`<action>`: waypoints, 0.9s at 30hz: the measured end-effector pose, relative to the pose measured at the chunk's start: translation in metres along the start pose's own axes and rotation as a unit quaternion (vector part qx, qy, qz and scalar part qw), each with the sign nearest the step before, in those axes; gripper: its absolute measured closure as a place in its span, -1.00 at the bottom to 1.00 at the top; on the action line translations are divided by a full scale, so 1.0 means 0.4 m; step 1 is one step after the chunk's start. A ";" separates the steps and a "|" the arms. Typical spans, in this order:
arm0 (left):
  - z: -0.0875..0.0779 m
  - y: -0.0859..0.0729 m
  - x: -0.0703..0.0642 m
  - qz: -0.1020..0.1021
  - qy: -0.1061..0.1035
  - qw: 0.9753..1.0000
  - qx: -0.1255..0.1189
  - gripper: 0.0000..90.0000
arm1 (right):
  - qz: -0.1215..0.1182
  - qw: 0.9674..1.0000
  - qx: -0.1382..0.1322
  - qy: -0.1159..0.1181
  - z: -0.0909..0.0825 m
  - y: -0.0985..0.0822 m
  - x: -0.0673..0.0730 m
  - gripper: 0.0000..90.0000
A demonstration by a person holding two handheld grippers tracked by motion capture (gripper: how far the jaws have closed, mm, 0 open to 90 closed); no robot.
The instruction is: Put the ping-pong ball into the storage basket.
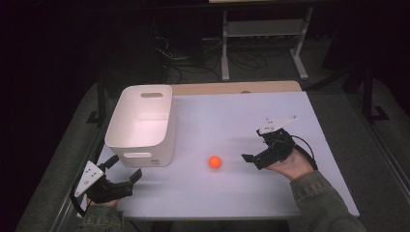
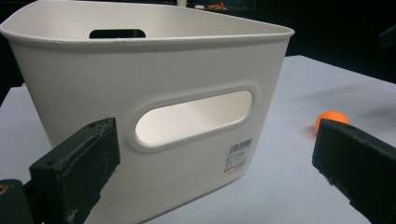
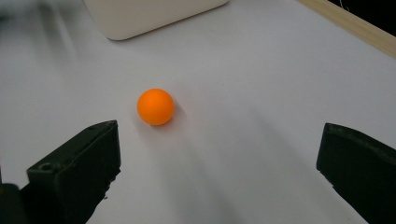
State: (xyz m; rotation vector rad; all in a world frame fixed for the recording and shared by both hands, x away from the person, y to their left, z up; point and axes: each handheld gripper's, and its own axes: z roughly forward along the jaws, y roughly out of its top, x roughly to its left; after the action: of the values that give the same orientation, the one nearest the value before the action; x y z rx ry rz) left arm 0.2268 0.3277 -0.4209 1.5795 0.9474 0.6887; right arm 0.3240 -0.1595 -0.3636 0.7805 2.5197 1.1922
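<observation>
A small orange ball [image 1: 215,162] lies on the white table [image 1: 232,116], a little right of the white bin [image 1: 145,123]. My right gripper [image 1: 254,144] is open just right of the ball, jaws pointing toward it. In the right gripper view the ball [image 3: 156,107] rests ahead of the left jaw, apart from both jaws. My left gripper [image 1: 125,168] is open at the near left corner, facing the bin's near wall [image 2: 187,121] with its handle slot. The ball [image 2: 329,119] peeks out behind that gripper's right jaw. Nothing can be seen inside the bin.
A wooden strip [image 1: 237,88] runs along the table's far edge. A white metal frame with cables [image 1: 261,43] stands on the dark floor behind. The bin carries a barcode label [image 2: 238,156] near its lower corner.
</observation>
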 end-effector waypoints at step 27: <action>-0.001 0.000 0.000 -0.001 -0.002 1.000 -0.001 -0.99 | -0.032 0.999 0.024 0.028 0.066 0.065 0.005 -1.00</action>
State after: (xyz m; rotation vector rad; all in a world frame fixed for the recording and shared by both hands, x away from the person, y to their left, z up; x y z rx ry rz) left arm 0.2266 0.3281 -0.4208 1.5779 0.9448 0.6853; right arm 0.3433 -0.1277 -0.3603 0.6824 2.6055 1.1526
